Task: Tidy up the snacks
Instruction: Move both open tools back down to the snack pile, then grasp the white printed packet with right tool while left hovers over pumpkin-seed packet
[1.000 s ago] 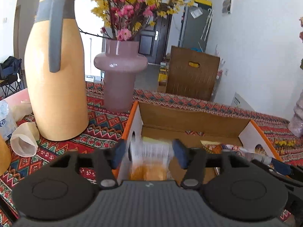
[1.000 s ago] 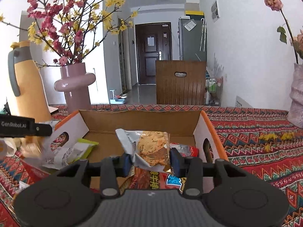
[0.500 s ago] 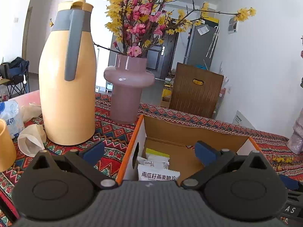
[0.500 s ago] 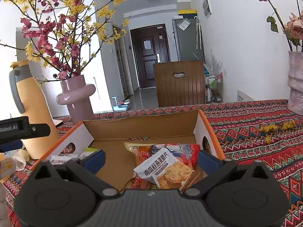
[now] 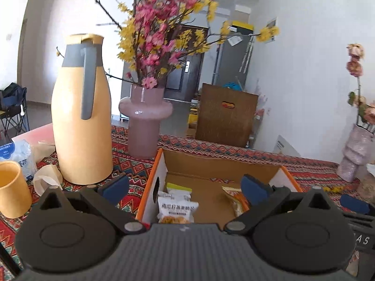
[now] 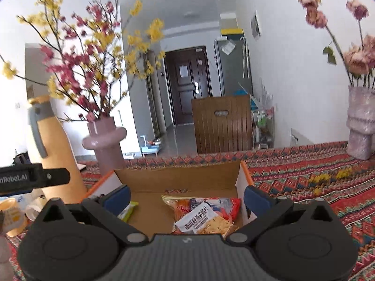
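left wrist: left gripper [image 5: 185, 185] jaws wide apart, nothing between the pads; white snack packet [image 5: 177, 208] lies below them in the cardboard box [image 5: 220, 165] | right wrist: right gripper [image 6: 186, 195] jaws wide apart, empty; white oat-crisp packet [image 6: 202, 219] rests on the red packets [image 6: 225, 205] in the box, below the jaws

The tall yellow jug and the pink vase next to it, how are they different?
The yellow jug is taller and wider than the pink vase. The jug has a grey handle and band, the vase has none. The vase holds pink and yellow blossom branches, the jug holds nothing that shows. Both stand upright on the patterned tablecloth.
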The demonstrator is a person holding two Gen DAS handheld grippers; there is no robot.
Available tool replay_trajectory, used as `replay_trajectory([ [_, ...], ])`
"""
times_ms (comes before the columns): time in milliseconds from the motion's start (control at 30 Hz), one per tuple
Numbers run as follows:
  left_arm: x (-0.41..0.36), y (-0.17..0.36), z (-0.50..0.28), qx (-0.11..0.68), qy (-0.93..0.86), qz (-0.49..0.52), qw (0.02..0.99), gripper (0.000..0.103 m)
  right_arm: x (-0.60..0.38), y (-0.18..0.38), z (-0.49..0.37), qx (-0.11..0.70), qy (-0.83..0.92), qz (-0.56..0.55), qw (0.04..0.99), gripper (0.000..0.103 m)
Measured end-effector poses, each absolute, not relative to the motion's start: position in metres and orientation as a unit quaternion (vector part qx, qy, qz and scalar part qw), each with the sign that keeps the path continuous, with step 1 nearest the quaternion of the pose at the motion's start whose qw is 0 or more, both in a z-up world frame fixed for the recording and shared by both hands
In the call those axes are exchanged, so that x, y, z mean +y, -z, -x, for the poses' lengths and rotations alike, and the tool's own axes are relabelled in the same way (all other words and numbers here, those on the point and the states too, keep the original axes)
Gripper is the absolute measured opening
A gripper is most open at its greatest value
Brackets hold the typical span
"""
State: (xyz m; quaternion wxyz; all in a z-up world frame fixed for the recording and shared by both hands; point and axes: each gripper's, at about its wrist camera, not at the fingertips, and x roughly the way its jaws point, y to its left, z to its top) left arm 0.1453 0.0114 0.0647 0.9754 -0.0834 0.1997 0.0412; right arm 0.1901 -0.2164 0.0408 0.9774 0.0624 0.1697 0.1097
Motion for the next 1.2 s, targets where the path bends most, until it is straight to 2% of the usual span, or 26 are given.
replay_trajectory([
  [300,0.017,-0.060,-0.090,0.200,-0.036,0.054,0.978,0.103,-0.227,-0.042,-0.127,0.171,-0.125,-0.043,0.976,0.103],
  [567,0.040,-0.019,-0.061,0.229,-0.052,0.042,0.971,0.103,-0.237,-0.011,-0.088,0.209,-0.120,-0.030,0.970,0.103],
  [800,0.049,0.020,-0.059,0.218,-0.079,0.046,0.972,0.103,-0.243,0.031,-0.091,0.257,-0.110,-0.058,0.958,0.103],
  [1200,0.048,0.031,-0.067,0.250,-0.057,0.046,0.965,0.103,-0.240,0.054,-0.102,0.283,-0.095,-0.064,0.952,0.103],
])
